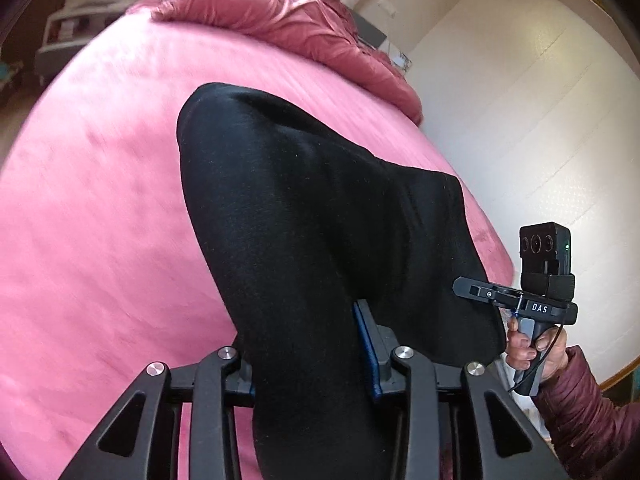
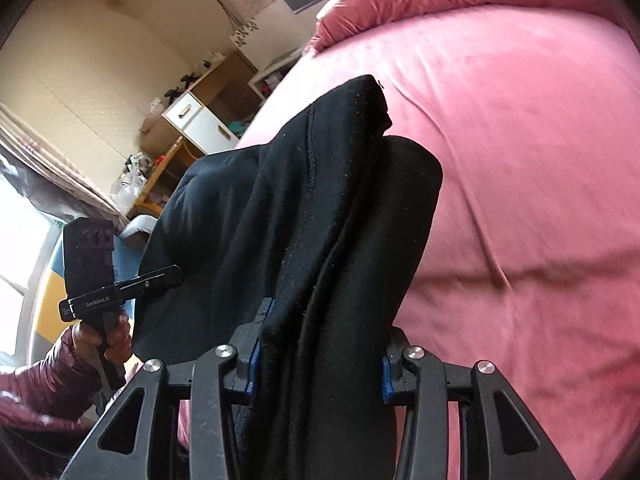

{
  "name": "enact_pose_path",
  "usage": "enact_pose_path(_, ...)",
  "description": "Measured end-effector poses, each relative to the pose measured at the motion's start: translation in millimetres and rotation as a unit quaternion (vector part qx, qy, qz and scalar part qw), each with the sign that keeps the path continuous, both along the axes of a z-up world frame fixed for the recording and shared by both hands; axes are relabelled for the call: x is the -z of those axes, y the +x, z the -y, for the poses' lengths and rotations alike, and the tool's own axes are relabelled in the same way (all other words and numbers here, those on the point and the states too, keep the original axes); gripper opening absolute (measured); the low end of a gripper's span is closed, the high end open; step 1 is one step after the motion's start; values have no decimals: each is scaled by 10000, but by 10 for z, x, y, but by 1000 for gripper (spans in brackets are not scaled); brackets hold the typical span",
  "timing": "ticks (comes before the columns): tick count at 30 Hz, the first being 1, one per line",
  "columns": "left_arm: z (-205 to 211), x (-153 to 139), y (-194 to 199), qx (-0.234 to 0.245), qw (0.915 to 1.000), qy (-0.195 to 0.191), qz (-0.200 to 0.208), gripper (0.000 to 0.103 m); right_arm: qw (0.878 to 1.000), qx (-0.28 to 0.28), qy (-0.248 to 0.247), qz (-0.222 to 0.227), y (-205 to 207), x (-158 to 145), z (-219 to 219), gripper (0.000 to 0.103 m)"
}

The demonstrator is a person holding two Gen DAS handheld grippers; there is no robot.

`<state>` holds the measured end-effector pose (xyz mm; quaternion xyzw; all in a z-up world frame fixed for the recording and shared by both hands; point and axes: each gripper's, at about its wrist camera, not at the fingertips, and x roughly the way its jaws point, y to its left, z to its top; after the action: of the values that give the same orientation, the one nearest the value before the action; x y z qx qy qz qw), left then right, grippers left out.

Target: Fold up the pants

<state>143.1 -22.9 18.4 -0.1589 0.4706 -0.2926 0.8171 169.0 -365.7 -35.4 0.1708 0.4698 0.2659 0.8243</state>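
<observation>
left gripper [image 1: 310, 356]: clamped on a thick bunch of the black pants [image 1: 312, 216], cloth filling the gap between its blue-padded fingers.
right gripper [image 2: 320, 354]: pinching another bunch of the same pants, fabric packed between both pads.
pants: lifted, draped over both grippers, hanging above the pink bed sheet [image 1: 100, 220]; seam line visible in the right wrist view.
hands: each wraps a gripper handle, maroon puffer sleeves.
background: crumpled pink duvet [image 1: 288, 16] at the far end of the bed, wooden shelf unit [image 2: 200, 116] by the wall.
</observation>
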Motion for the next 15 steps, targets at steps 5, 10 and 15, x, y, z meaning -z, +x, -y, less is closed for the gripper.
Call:
enact_pose_path(5, -247, -67, 464, -296, 9992, 214, 134, 38, 9999, -76, 10, 112, 499, -27, -326, 43)
enact_pose_path(10, -412, 53, 868, -510, 9982, 304, 3, 38, 9999, -129, -36, 33, 976, 23, -616, 43)
enact_pose_path(15, -402, 394, 1188, -593, 9948, 772, -285, 46, 9991, -167, -324, -234, 1330, 277, -820, 43)
